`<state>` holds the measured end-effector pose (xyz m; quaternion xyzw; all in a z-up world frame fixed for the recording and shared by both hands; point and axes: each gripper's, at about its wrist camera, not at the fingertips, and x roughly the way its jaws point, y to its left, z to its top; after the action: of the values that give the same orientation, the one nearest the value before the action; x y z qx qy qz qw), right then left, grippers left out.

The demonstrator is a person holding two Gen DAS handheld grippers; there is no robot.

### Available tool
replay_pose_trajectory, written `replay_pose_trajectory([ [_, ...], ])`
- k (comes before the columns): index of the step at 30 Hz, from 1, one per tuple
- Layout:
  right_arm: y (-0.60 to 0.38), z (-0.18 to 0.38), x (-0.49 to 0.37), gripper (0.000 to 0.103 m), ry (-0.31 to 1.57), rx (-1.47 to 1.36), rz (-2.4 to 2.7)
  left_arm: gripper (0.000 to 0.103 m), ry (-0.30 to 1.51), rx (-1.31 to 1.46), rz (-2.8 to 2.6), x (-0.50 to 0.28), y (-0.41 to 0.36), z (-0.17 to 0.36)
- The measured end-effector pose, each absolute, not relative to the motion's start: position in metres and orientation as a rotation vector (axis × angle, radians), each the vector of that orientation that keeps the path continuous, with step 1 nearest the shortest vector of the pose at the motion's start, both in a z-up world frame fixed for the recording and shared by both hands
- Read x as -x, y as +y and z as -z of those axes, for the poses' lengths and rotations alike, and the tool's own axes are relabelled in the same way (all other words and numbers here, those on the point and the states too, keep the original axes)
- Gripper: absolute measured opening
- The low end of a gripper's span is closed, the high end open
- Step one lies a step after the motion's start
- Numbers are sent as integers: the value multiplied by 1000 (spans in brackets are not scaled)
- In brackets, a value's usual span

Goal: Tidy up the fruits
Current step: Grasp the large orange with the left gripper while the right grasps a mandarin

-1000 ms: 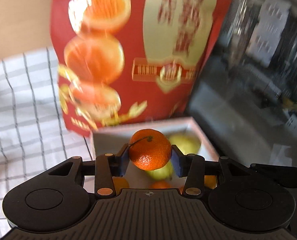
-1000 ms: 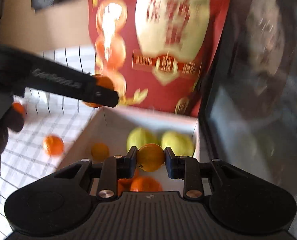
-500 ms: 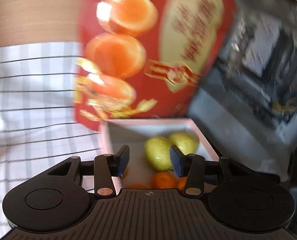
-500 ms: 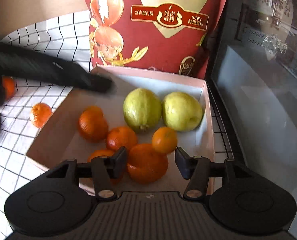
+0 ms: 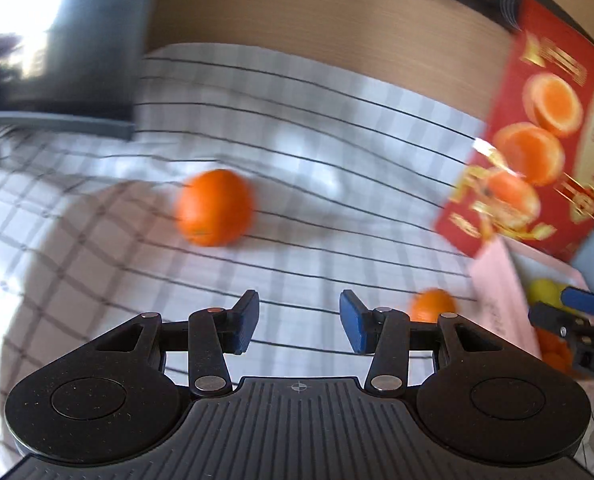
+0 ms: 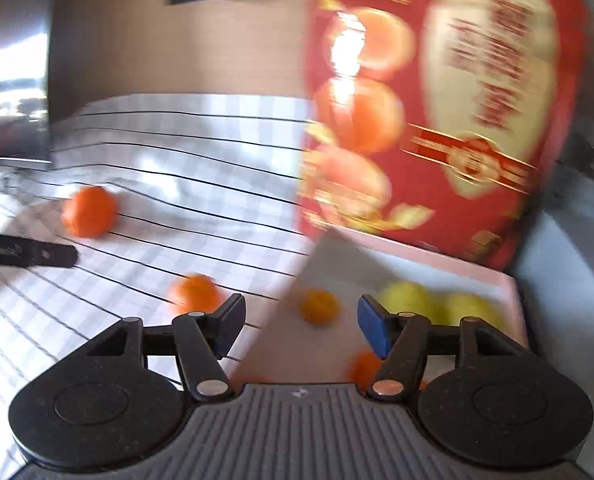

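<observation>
My left gripper (image 5: 299,312) is open and empty over the checked cloth (image 5: 317,128). One loose orange (image 5: 215,208) lies ahead and to its left; another orange (image 5: 433,306) peeks out behind its right finger. The pink box (image 5: 495,292) holding fruit is at the right edge of this view. My right gripper (image 6: 301,320) hovers at the box's left wall (image 6: 337,264), jaws opening, nothing between the pads. Beyond them in the box lie a small orange (image 6: 319,306) and two yellow-green fruits (image 6: 409,300). Two oranges (image 6: 195,294) (image 6: 89,212) lie on the cloth.
The box's red printed lid (image 6: 437,100) stands upright behind it. A dark glass-fronted appliance (image 6: 569,264) borders the box on the right. A dark block (image 5: 93,40) sits at the cloth's far left corner, with a wooden surface (image 5: 317,12) behind.
The left gripper let go of its orange over the box, then swung left over the cloth. The right gripper released its orange into the box, widened its jaws and turned left.
</observation>
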<state>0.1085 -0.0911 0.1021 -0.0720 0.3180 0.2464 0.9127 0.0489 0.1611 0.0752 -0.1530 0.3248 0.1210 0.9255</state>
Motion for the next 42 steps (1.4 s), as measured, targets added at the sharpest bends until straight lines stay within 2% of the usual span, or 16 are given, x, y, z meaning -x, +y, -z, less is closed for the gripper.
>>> replay_pose_trajectory([
  [10, 13, -90, -136, 65, 729, 255, -654, 49, 688, 327, -283, -40, 205, -71],
  [16, 62, -90, -152, 65, 737, 279, -696, 49, 701, 301, -266, -75, 220, -74],
  [21, 48, -82, -157, 65, 722, 378, -668, 49, 674, 231, -242, -98, 221, -82],
  [29, 4, -41, -170, 65, 852, 323, -573, 49, 585, 93, -213, -126, 231, -81],
  [35, 14, -21, -144, 66, 771, 426, -559, 50, 671, -1, -197, -157, 232, -69],
  [37, 17, -18, -140, 65, 746, 470, -549, 54, 680, -21, -173, -158, 227, -67],
  [42, 12, -16, -149, 65, 759, 430, -535, 57, 701, -128, -163, -156, 217, -63],
])
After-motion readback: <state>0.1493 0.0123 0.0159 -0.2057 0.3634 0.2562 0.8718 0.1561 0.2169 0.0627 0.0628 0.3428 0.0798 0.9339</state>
